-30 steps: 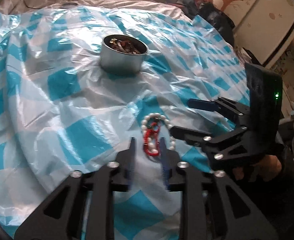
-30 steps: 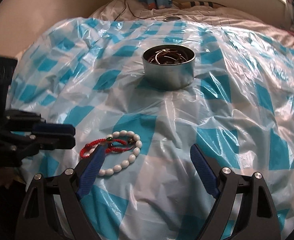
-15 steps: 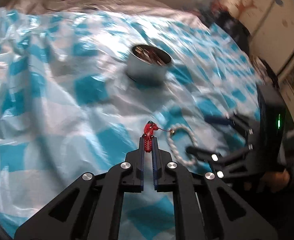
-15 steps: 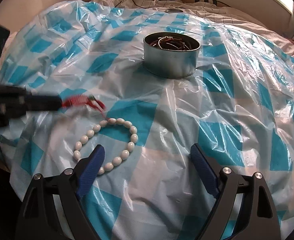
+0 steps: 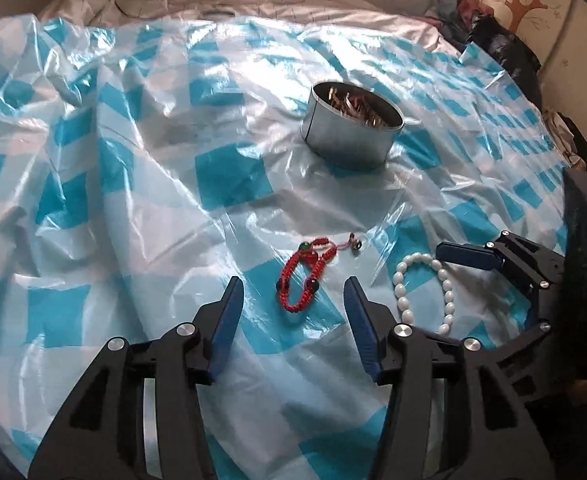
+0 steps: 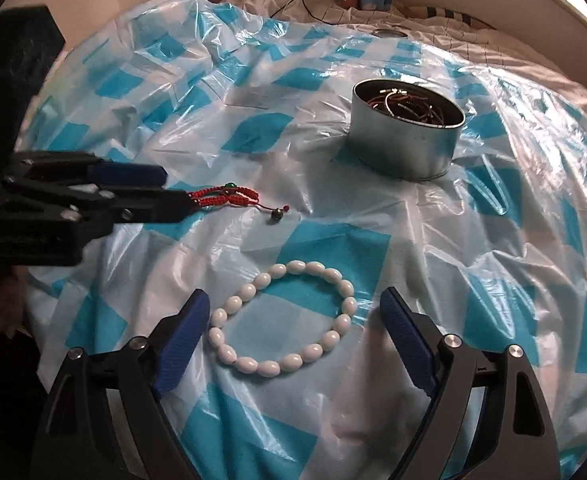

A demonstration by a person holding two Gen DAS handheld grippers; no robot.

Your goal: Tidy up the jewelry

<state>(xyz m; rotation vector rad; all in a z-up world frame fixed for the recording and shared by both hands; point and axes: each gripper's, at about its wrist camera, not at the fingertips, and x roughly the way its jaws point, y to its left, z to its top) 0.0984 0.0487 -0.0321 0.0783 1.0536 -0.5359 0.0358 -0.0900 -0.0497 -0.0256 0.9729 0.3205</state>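
**A:** Where do the bracelets lie?

**B:** Both on the blue-and-white checked plastic sheet (image 5: 229, 184); the red cord bracelet (image 5: 305, 276) lies flat between the spread fingers of the left gripper (image 5: 293, 312), touching neither pad; its little bead tail points toward the tin.

**A:** So the left tongs hold nothing?

**B:** Nothing; the jaws stand wide apart, the cord loose on the sheet between them.

**A:** And the white one?

**B:** The white bead bracelet (image 6: 283, 318) lies in a ring just in front of the right gripper (image 6: 293, 328); its jaws are wide too, one blue pad just beside the beads on the left, the other near them on the right; whether the left pad touches a bead, I cannot tell.

**A:** The container?

**B:** A round metal tin (image 6: 407, 140) stands upright farther back on the sheet, well apart from both bracelets; thin bangles and reddish loops show inside it.
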